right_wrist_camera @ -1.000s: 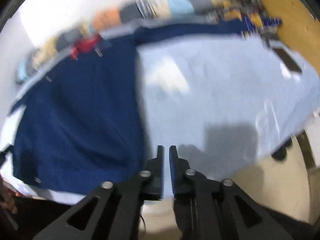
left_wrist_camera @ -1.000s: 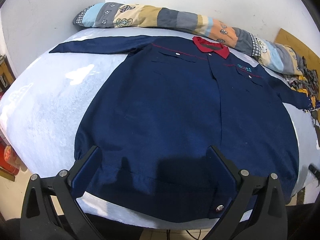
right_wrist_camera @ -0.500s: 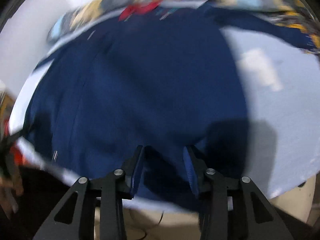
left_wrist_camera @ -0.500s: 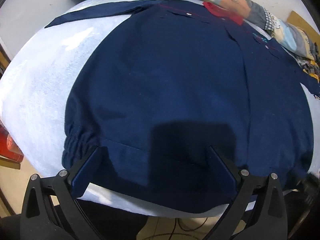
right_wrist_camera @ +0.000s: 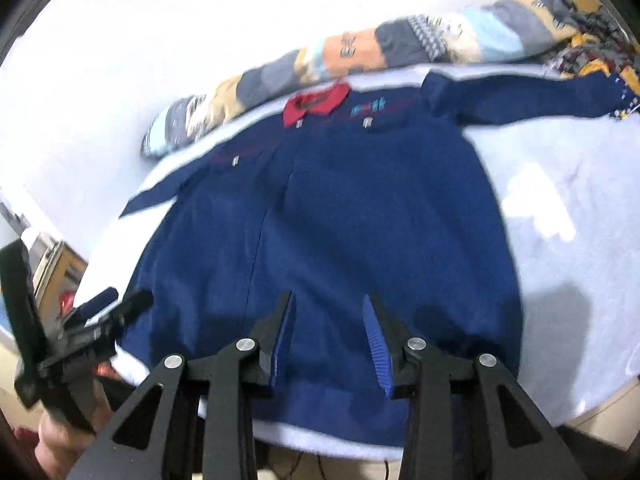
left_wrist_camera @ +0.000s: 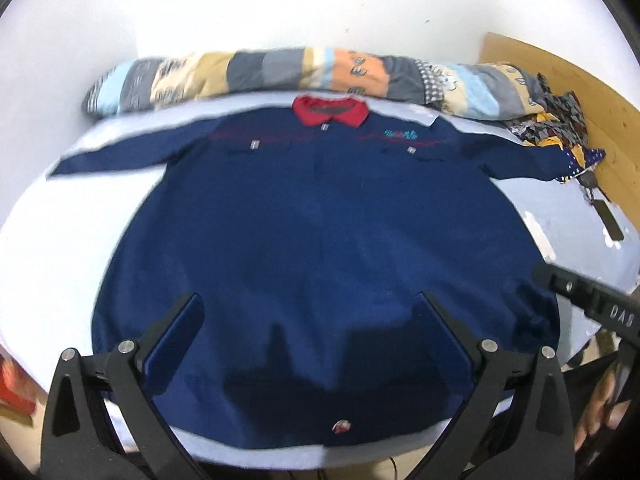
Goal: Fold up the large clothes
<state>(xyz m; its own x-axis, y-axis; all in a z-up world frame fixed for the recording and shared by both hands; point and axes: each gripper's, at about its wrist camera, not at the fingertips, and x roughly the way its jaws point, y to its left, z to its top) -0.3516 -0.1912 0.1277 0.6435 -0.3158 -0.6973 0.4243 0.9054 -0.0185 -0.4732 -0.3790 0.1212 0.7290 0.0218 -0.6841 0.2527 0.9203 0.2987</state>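
1. The navy jacket (left_wrist_camera: 320, 240) lies spread flat, front up, on a pale blue bed sheet (left_wrist_camera: 60, 248). Its red collar (left_wrist_camera: 330, 110) is at the far end and its hem is nearest both grippers.
2. Key relation: the jacket's long axis, hem to collar, runs straight ahead of both grippers. The sleeves reach out across that axis, one to each side. The hem edge is the closest part, just below and ahead of the fingertips.
3. Left gripper (left_wrist_camera: 308, 312): jaws wide apart, holding nothing, above the hem band around its middle to left part. A snap button (left_wrist_camera: 341, 426) on the hem sits just nearer than the fingertips.
4. Right gripper (right_wrist_camera: 328, 312): jaws partly apart, holding nothing, above the hem toward the jacket's right side. Whether the fingers touch the cloth cannot be told.
5. Judgement: both grippers are about equally near the hem; the left one is better placed for the left hem corner and the right one for the right corner.
6. Beyond the collar: a patchwork quilt (left_wrist_camera: 280, 72) rolled along the wall. Near the right sleeve end: a pile of patterned cloth (left_wrist_camera: 560, 120).
7. Both views are slightly blurred.
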